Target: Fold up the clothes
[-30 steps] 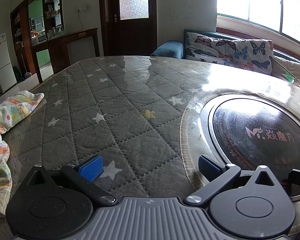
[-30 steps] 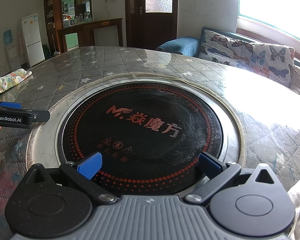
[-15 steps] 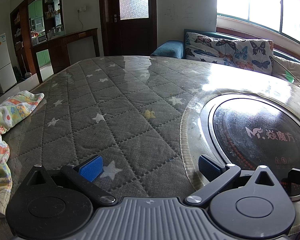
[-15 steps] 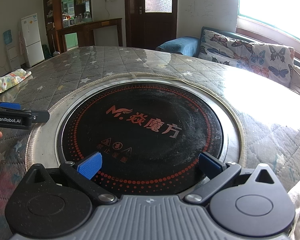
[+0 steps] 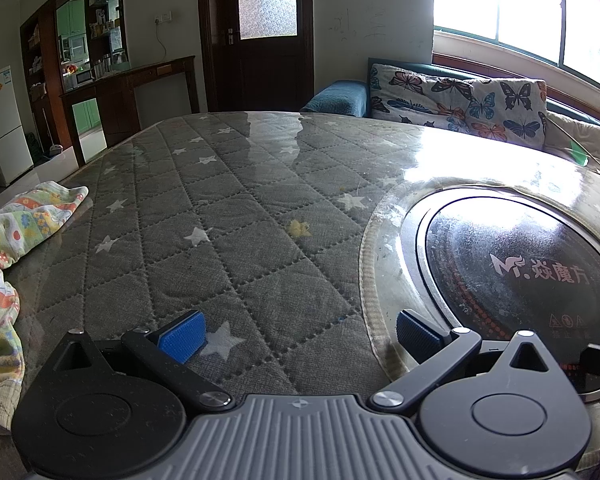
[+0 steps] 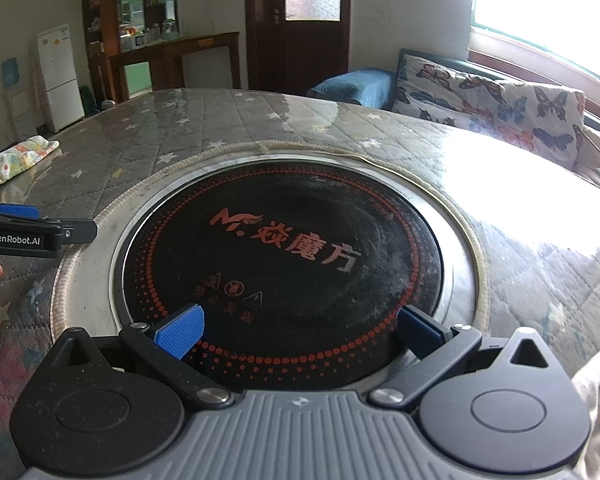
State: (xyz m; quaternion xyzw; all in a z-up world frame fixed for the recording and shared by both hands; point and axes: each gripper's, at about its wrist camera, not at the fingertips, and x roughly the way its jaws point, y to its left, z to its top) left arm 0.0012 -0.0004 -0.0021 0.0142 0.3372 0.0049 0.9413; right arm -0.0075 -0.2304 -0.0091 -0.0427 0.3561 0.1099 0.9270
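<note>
Where quilted cloth (image 5: pixel 236 248) lies, 2 gaping grippers (image 5: pixel 298 334).

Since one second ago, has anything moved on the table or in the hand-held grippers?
Nothing visibly changed. The left hand-held gripper and right hand-held gripper stay open and empty, the cloth lies untouched at the table's left edge, and the cooktop is as before.

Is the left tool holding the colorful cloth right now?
No, the left tool is open and empty above the quilted table, with the colorful cloth lying off to its left.
</note>
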